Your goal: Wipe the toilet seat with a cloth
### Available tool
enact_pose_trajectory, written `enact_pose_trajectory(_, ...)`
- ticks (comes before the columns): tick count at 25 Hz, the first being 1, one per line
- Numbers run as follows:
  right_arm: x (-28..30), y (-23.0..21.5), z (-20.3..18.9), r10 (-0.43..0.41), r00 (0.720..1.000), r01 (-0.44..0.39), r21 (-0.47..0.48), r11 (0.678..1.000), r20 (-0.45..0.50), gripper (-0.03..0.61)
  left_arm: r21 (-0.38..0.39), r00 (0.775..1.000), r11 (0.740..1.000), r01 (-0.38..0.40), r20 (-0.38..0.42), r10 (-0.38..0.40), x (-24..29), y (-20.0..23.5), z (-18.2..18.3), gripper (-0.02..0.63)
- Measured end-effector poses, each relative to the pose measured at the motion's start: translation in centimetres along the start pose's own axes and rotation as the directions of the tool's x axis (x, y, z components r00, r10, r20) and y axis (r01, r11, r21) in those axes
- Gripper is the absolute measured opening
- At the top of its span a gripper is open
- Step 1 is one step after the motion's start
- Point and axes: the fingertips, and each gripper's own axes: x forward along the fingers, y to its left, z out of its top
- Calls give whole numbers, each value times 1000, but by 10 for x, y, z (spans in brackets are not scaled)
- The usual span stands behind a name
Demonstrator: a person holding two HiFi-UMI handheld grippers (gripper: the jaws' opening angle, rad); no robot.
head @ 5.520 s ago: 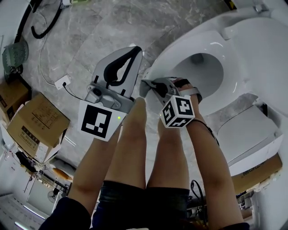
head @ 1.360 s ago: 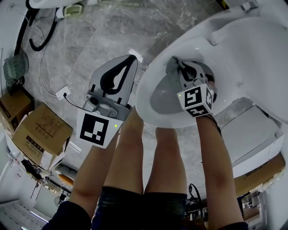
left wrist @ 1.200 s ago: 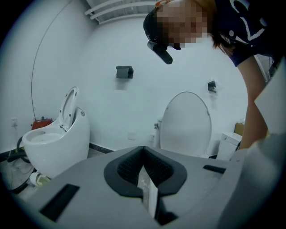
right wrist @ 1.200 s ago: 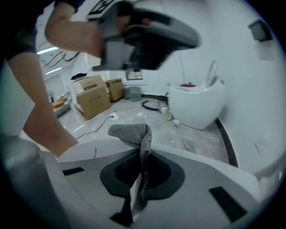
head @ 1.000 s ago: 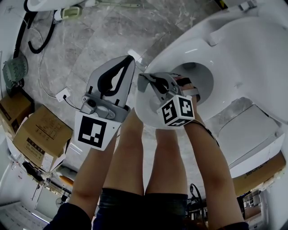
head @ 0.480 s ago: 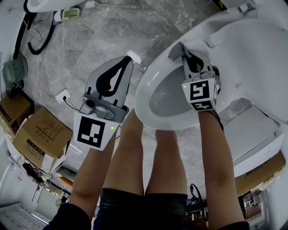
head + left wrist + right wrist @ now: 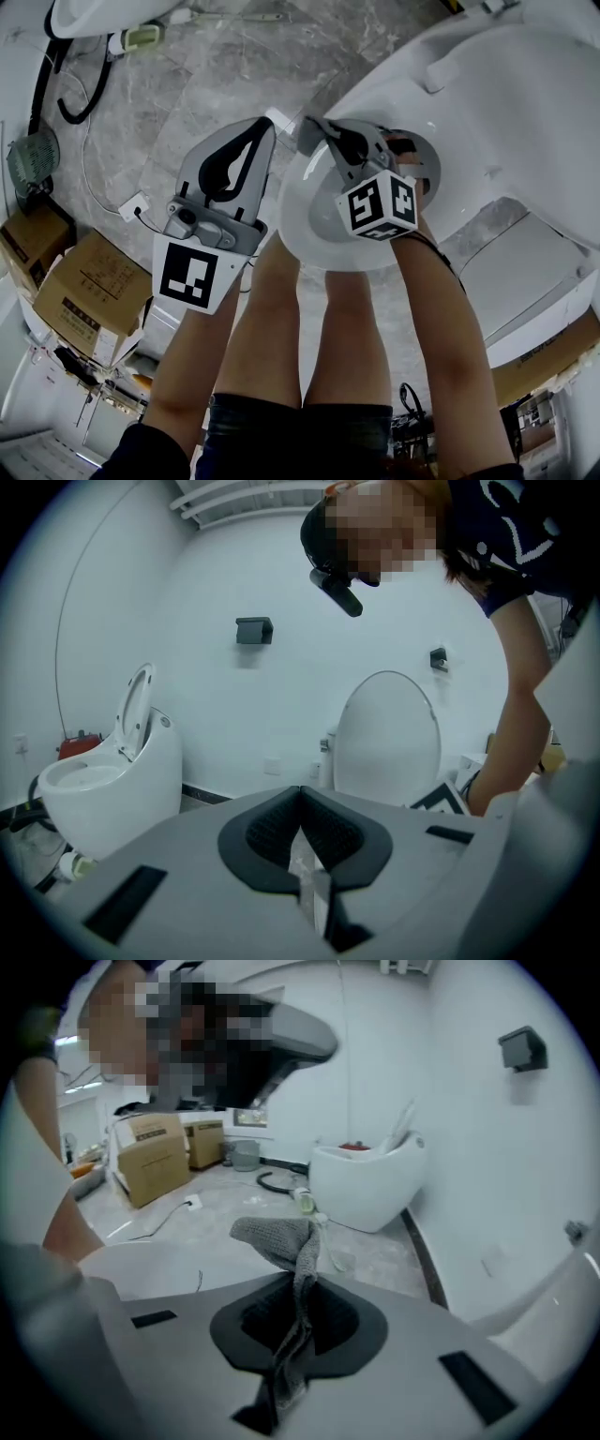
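my right gripper (image 7: 298, 1288) is pinching the cloth (image 7: 281, 1237); looks soft and floppy, so I'd hold a bunched fold; left gripper (image 7: 300, 799) closed on nothing, beside the toilet seat (image 7: 314, 230)

Grey marbled floor (image 7: 216, 75) is carrying the toilet (image 7: 525, 112) at right and a second toilet (image 7: 103, 14) at top left. Cardboard boxes (image 7: 89, 291) are sitting at left, a white socket block (image 7: 131, 208) lying near them. A black hose (image 7: 56, 89) is lying near the second toilet.

Toilet seat (image 7: 307, 214) — partly behind right gripper (image 7: 319, 137)
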Motion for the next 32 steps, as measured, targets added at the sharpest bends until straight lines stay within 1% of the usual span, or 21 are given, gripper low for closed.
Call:
enact_pose_trajectory(2,-13,-50,-20,-127,991,130,67,989,-40,38,0,1000,1000,3,2,-3,2,-1,2,18)
enact_pose_trajectory(5,-44,-111,-53,-285,951,300,135,944,-123,38,-4,1000,1000,8,10,-8,4,-5,6,18)
enact_pose_trajectory(7,-65,-135,-72,-364,915,393,179,902,-175,37,-5,1000,1000,12,12,-11,5,-7,8,18)
enact_pose_trajectory(8,-74,-141,-80,-391,900,427,208,880,-193,37,-5,1000,1000,12,13,-12,5,-7,8,18)
enact_pose_trajectory(9,-79,-144,-85,-408,891,448,233,863,-201,37,-5,1000,1000,12,14,-12,5,-7,9,18)
enact_pose_trajectory(10,-80,-142,-85,-412,889,452,245,858,-198,37,-5,1000,1000,12,14,-12,4,-7,9,18)
enact_pose_trajectory(11,-76,-136,-81,-400,897,437,242,866,-187,37,-4,1000,1000,12,14,-12,4,-7,9,18)
enact_pose_trajectory(12,-68,-125,-74,-368,915,399,228,888,-168,37,-2,1000,1000,12,14,-12,4,-6,9,18)
enact_pose_trajectory(14,-44,-85,-55,-256,960,273,173,946,-115,37,0,1000,1000,9,14,-9,5,-5,8,18)
enact_pose_trajectory(15,-32,-61,-44,-192,977,203,144,968,-89,37,-2,1000,1000,8,14,-8,5,-5,7,18)
enact_pose_trajectory(16,-23,-37,-34,-133,989,140,121,983,-66,37,-3,1000,1000,8,13,-8,6,-6,6,18)
enact_pose_trajectory(18,-14,3,-19,-44,999,47,99,994,-27,37,-4,1000,1000,13,9,-13,8,-9,4,18)
enact_pose_trajectory(19,-12,16,-16,-18,1000,19,96,995,-12,38,-3,1000,1000,17,6,-17,9,-11,2,18)
enact_pose_trajectory(20,-11,23,-16,-8,1000,8,92,996,-6,38,-3,1000,1000,21,3,-21,9,-12,1,18)
enact_pose_trajectory(21,-12,24,-20,-14,1000,15,89,996,-12,38,-3,1000,1000,25,1,-25,10,-14,1,18)
enact_pose_trajectory(23,-17,7,-41,-72,995,79,112,991,-67,38,-2,1000,1000,30,1,-30,12,-16,1,18)
enact_pose_trajectory(26,-39,-39,-93,-177,965,217,211,953,-192,38,-1,999,999,37,5,-37,13,-20,3,18)
enact_pose_trajectory(28,-59,-58,-121,-220,941,281,229,932,-257,38,0,999,999,40,6,-40,15,-22,6,18)
enact_pose_trajectory(29,-70,-65,-132,-246,928,316,240,918,-280,38,1,999,999,40,9,-40,16,-23,7,18)
enact_pose_trajectory(30,-83,-71,-141,-277,914,357,262,897,-297,37,1,999,999,41,12,-41,17,-25,8,18)
enact_pose_trajectory(32,-104,-78,-153,-335,885,435,322,841,-322,37,2,999,999,42,13,-42,17,-25,9,18)
